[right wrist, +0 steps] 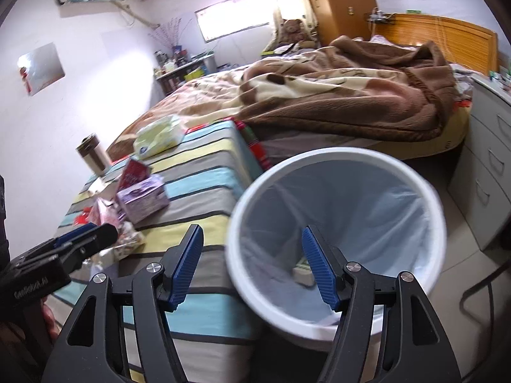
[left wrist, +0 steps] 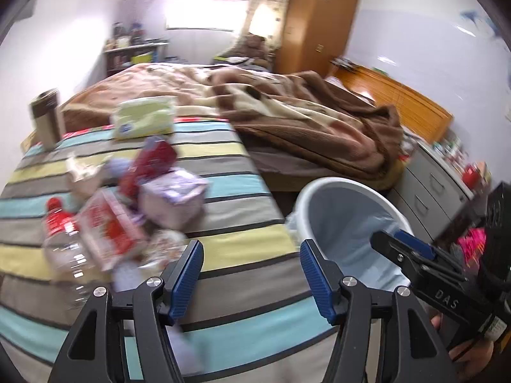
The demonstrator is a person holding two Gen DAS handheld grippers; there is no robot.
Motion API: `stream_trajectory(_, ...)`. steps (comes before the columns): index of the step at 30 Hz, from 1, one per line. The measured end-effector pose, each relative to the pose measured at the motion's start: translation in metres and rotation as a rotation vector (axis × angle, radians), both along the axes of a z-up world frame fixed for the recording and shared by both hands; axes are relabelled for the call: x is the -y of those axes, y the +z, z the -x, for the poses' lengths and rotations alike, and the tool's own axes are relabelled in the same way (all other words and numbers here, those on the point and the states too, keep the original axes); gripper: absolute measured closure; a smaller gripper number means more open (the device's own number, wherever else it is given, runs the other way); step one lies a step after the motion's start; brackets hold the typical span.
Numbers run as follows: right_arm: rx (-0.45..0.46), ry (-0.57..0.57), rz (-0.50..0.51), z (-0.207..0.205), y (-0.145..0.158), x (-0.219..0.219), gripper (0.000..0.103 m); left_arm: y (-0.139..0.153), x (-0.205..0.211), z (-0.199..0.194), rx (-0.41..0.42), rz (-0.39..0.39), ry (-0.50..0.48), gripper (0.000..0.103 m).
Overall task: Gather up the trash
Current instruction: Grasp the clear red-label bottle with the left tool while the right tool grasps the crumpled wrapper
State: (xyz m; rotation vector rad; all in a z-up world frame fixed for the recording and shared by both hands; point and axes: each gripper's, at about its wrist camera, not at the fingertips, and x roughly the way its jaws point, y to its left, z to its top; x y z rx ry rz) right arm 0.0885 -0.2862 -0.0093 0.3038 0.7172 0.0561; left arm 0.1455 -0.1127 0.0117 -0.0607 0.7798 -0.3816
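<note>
White-rimmed bin (right wrist: 335, 223) right of striped bed (left wrist: 223, 249); trash pile (left wrist: 127, 210) on bed, left. Left gripper (left wrist: 252, 274) and right gripper (right wrist: 252, 265) both open, empty. Best next: reach left, pinch one wrapper squarely.

daylight floods in from the window (left wrist: 201, 12) on the far wall, blown out to white glare. the litter on the bed (left wrist: 223, 166) below it is motion-blurred in the left wrist view. fisheye bending curves both views, with dark vignetted corners.
</note>
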Motion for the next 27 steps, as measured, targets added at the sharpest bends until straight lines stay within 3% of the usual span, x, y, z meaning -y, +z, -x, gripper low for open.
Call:
stream_trajectory(15, -0.082, 0.137, -0.136, -0.028, -0.015, -0.072, 0.035, -0.011, -0.133, -0.017, -0.024, 0.007, 0.277, 0.04)
stream_trajectory(27, -0.158, 0.197, -0.155, -0.052, -0.023, -0.113, 0.035, -0.033, -0.181, -0.039, -0.109, 0.085, 0.322, 0.039)
